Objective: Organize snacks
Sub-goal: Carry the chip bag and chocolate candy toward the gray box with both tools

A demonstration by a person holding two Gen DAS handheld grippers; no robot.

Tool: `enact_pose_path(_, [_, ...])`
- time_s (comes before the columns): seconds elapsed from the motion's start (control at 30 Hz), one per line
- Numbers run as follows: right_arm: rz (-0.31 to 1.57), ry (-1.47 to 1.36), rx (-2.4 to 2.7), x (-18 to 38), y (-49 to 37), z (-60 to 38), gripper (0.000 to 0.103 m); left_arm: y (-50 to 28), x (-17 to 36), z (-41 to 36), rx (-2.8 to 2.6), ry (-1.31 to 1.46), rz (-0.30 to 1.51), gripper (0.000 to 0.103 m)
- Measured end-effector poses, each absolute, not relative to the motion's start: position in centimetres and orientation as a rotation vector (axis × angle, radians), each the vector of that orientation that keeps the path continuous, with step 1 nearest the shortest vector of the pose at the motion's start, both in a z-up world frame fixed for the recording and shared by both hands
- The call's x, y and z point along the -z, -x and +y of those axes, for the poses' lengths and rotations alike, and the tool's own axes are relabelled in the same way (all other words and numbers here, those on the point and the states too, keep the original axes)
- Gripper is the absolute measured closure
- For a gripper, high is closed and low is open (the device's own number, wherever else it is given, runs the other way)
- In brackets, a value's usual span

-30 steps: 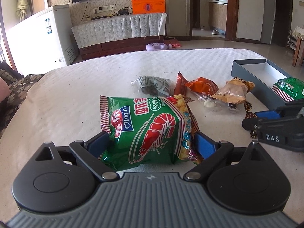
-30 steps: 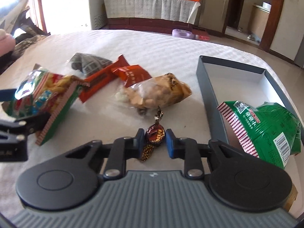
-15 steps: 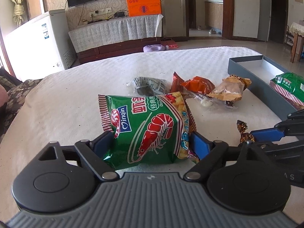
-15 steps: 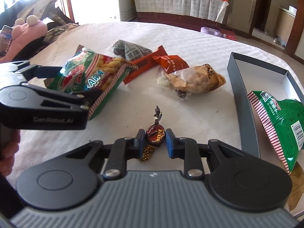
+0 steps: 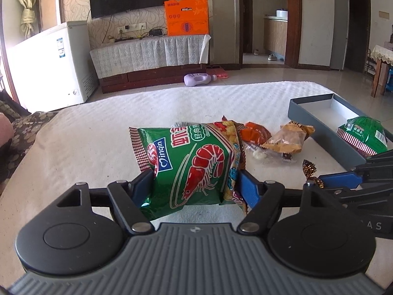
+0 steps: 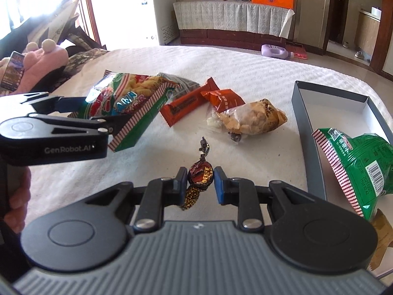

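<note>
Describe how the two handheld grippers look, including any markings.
Both match: left gripper and right gripper have black linkage arms with silver pivot pins, blue finger pads, round black discs and ribbed grey bodies. The left's side reads "GenRobot.AI".

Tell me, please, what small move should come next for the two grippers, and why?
Probably carry both across to the grey box. The left gripper is closing on the shrimp chip bag, the right gripper pinches a wrapped candy, and the box holds only one green bag.

We see a green shrimp-chip bag [image 5: 186,167] printed with a red prawn — red-and-white striped edges — beside an orange packet [image 6: 222,99] on the white tablecloth [image 5: 98,132].
</note>
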State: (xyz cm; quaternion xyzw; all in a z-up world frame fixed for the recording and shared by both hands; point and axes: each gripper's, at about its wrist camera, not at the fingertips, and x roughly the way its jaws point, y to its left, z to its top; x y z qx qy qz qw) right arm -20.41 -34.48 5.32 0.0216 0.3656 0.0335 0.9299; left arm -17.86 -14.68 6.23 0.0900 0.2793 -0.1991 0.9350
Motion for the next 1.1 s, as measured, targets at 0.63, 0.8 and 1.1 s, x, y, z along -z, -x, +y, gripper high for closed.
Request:
enact_pose_path(0.63, [0.640, -0.080, -0.030, -8.4, 23.7, -38.2, 0.077, 19.5, -8.1, -18.6, 0.442, -0.168, 0.527, 0.025])
enact_pose_path(0.8, [0.611, -0.089, -0.018, -9.1, 24.6, -39.2, 0.077, 19.9, -8.5, -20.2, 0.465, -0.155, 0.516, 0.025])
enact_pose_path(1.1, [0.572, -0.105, 0.017, -10.1, 26.5, -41.7, 0.077, 20.9, -8.9, -24.1, 0.524, -0.151, 0.496, 0.025])
